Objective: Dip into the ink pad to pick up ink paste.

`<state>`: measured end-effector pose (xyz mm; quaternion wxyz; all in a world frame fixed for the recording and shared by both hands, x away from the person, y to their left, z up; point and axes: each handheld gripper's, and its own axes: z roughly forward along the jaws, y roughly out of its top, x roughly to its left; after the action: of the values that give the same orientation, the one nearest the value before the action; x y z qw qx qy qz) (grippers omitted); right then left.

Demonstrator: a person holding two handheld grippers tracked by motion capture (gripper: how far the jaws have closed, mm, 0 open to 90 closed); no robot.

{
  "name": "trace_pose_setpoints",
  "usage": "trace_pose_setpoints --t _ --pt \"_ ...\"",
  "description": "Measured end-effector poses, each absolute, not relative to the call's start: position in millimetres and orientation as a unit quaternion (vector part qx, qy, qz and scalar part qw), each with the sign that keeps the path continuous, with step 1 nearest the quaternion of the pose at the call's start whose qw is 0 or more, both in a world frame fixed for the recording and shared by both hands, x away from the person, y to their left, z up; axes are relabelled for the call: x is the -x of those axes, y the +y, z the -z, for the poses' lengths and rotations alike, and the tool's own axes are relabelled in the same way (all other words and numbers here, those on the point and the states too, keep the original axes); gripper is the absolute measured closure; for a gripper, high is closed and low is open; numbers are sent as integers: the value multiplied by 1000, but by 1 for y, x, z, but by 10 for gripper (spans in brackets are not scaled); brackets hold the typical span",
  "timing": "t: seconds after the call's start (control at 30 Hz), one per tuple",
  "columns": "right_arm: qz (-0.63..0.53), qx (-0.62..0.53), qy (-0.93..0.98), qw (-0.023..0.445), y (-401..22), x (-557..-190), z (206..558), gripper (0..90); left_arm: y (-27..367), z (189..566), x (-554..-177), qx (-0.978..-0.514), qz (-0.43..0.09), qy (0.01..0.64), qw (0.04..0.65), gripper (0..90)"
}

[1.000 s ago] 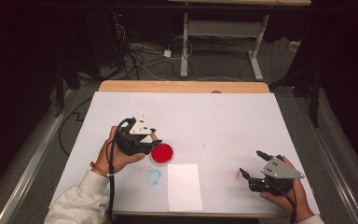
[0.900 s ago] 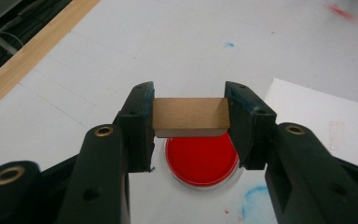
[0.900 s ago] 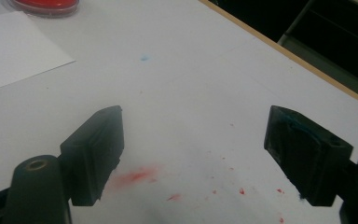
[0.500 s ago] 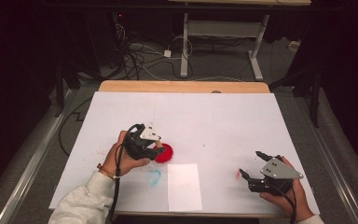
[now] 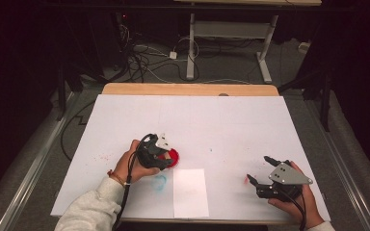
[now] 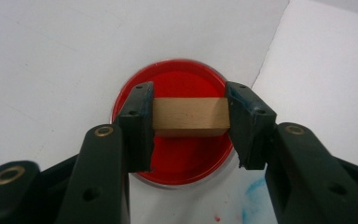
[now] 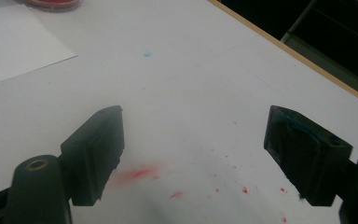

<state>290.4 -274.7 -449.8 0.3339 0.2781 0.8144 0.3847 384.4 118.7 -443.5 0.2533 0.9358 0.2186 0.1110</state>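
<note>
Lower right of the high view, the right gripper (image 5: 258,170) sits with its jaws spread wide, nothing between them, over a red smudge (image 7: 137,172). Bottom center lies a paper sheet (image 5: 190,191). Just up-left of it, the left gripper (image 6: 189,122) is clamped on a wooden block (image 6: 189,116) right above the red ink dish (image 6: 177,158).

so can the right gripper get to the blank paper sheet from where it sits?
Probably yes. The right gripper is open and holds nothing, and bare table cover lies between it and the paper sheet. The left gripper, clamping a wooden block, is beyond the sheet.
</note>
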Motion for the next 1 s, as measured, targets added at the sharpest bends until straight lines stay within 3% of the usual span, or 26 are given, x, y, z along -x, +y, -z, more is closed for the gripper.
trace_pose_setpoints --t 1.0 --pt "-382 -276 817 332 -274 -291 451 206 118 448 -390 -935 -96 234 249 534"
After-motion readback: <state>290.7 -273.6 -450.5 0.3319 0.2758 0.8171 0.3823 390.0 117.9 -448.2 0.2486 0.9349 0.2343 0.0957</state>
